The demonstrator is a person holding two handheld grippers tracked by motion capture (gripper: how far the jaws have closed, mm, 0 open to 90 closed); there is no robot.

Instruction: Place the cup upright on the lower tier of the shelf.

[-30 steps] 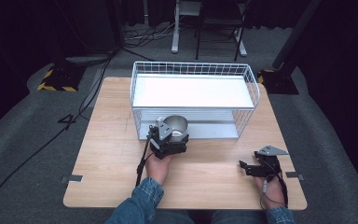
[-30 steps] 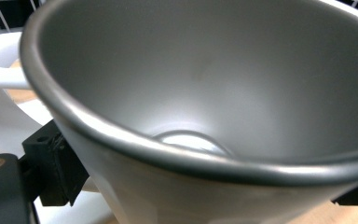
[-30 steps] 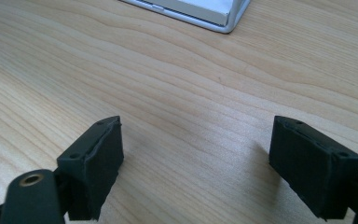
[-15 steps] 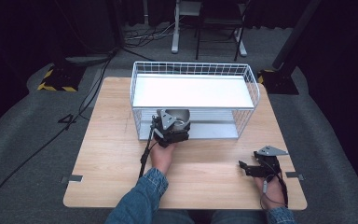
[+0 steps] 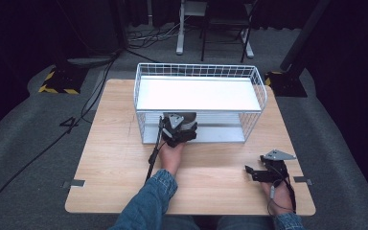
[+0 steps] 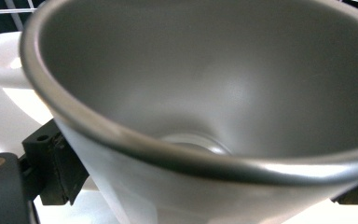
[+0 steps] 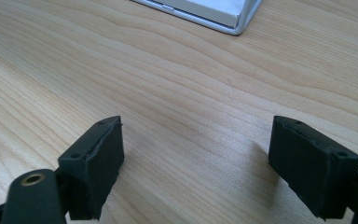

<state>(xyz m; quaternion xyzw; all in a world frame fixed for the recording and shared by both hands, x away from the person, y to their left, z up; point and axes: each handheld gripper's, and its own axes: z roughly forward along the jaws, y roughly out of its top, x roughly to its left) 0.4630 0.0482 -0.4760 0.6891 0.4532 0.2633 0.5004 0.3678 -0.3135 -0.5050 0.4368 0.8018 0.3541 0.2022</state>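
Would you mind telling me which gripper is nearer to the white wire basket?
Left. The left gripper, shut on a metal cup, is at the basket's front lower shelf; the right gripper rests open on the table, well clear.

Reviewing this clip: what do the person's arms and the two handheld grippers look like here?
Both grippers are black. The left gripper trails a black cable down beside a blue denim sleeve. The right gripper carries a grey three-cornered plate on top, and a thin cable loops back over the hand. In the right gripper view its jaws are blocky black pads with small screw holes and a brass-coloured eyelet near the left one.
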